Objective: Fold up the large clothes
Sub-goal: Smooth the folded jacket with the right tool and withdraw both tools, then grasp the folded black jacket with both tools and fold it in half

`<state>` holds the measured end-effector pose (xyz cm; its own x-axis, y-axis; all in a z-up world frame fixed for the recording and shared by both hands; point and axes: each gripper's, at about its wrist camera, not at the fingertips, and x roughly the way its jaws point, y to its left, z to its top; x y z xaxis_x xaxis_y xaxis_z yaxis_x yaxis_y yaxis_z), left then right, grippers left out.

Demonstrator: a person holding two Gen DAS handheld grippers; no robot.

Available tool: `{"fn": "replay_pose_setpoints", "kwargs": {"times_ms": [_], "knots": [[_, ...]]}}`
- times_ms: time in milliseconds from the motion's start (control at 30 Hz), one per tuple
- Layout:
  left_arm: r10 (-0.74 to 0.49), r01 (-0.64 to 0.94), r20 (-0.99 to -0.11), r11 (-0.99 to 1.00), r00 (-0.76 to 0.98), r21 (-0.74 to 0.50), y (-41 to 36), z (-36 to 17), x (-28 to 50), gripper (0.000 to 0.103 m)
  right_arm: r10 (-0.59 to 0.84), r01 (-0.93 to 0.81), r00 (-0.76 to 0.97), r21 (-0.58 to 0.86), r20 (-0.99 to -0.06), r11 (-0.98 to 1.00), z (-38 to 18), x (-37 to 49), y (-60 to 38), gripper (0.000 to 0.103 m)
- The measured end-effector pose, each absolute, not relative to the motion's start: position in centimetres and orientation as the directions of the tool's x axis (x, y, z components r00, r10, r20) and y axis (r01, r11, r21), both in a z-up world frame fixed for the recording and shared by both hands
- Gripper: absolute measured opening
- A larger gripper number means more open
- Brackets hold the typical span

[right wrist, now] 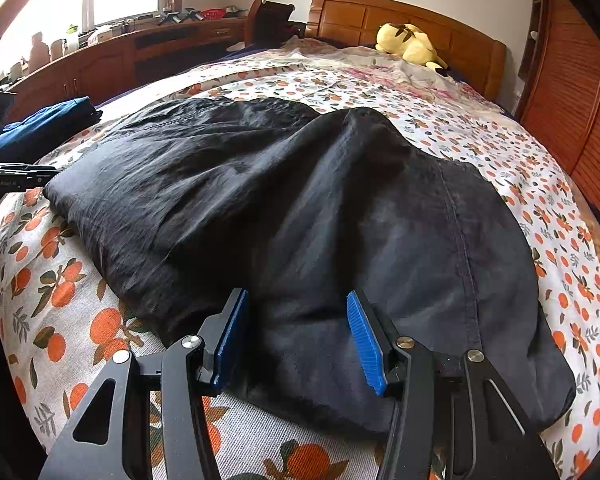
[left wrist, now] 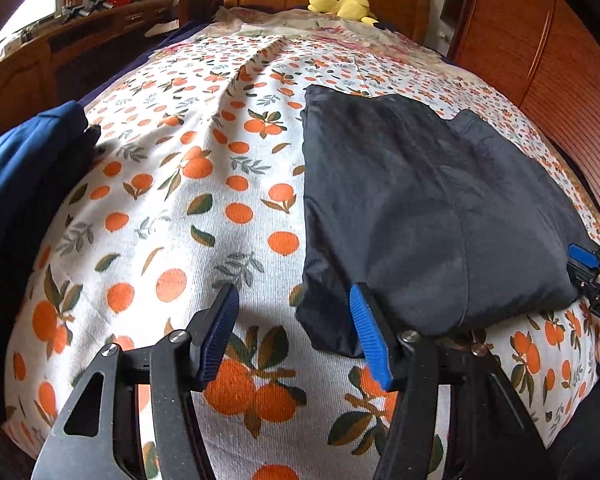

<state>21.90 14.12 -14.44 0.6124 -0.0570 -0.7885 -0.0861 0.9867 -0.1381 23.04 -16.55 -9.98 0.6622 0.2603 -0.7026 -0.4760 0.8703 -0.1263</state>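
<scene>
Mid-fold: black garment (right wrist: 292, 216) doubled over on the near part of the bed (left wrist: 204, 208), still bulky; left gripper (left wrist: 296, 332) half open at its near-left corner, right gripper (right wrist: 296, 336) half open over the near edge, neither gripping.

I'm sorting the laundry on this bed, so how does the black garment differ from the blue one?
The black garment is spread wide across the middle of the bed; the blue garment sits bunched in a small pile at the bed's left edge. The black one lies right by both grippers; the blue one lies farther off. Both are dark cloth resting on the orange-print sheet.
</scene>
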Motion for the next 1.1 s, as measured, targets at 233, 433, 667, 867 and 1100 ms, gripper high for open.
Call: {"fn": "replay_pose_setpoints", "kwargs": {"times_ms": [233, 433, 667, 867, 1100], "knots": [[-0.116, -0.107, -0.773, 0.967, 0.624, -0.231, 14.4, -15.1, 21.0, 0.050, 0.259, -0.478, 0.665, -0.133, -0.701, 0.868, -10.0, 23.0, -16.6, 0.053], [-0.202, -0.087, -0.772, 0.945, 0.603, -0.316, 13.8, -14.8, 21.5, 0.014, 0.266, -0.481, 0.660, -0.123, -0.702, 0.868, -10.0, 23.1, -16.8, 0.053], [-0.106, -0.002, -0.706, 0.989, 0.700, -0.150, 9.2, -8.1, 21.2, 0.007, 0.278, -0.488, 0.652, -0.111, -0.706, 0.866, -9.7, 23.2, -17.3, 0.053], [-0.141, 0.136, -0.633, 0.989, 0.761, -0.057, 2.4, -1.1, 22.4, 0.006, 0.263, -0.454, 0.675, -0.107, -0.689, 0.885, -9.1, 22.7, -18.9, 0.053], [-0.237, 0.290, -0.602, 0.957, 0.762, -0.010, -6.3, 3.1, 24.4, 0.006, 0.228, -0.373, 0.716, -0.085, -0.660, 0.924, -8.2, 21.6, -22.8, 0.053]]}}
